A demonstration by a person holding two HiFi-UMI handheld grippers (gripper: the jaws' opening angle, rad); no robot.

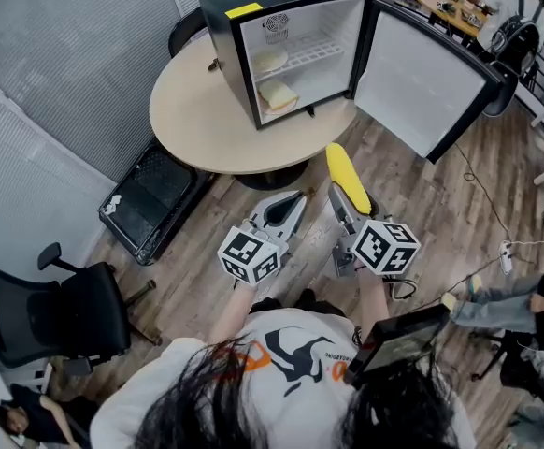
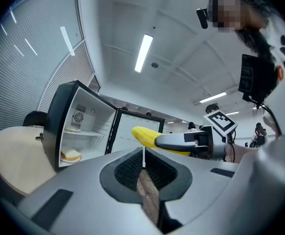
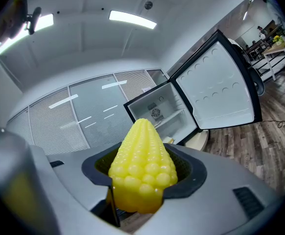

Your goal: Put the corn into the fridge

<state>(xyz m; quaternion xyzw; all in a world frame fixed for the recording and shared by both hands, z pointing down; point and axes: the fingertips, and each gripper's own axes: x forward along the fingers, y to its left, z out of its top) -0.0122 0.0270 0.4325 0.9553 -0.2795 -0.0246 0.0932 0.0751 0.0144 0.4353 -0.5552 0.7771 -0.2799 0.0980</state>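
Note:
A yellow corn cob (image 1: 347,174) sticks out forward from my right gripper (image 1: 350,200), which is shut on it. In the right gripper view the corn (image 3: 142,165) fills the space between the jaws. The corn (image 2: 143,134) also shows in the left gripper view. My left gripper (image 1: 289,206) is beside it on the left, shut and holding nothing (image 2: 143,153). Ahead, the small black fridge (image 1: 230,26) stands on a round beige table (image 1: 193,110), its door (image 1: 422,82) swung wide open to the right. Bread on a plate (image 1: 278,94) lies on the fridge floor.
A black office chair (image 1: 57,311) stands at the left, and a black crate (image 1: 150,199) sits by the table's foot. A seated person's legs (image 1: 496,297) and floor cables are at the right. A tablet (image 1: 398,340) hangs at my chest.

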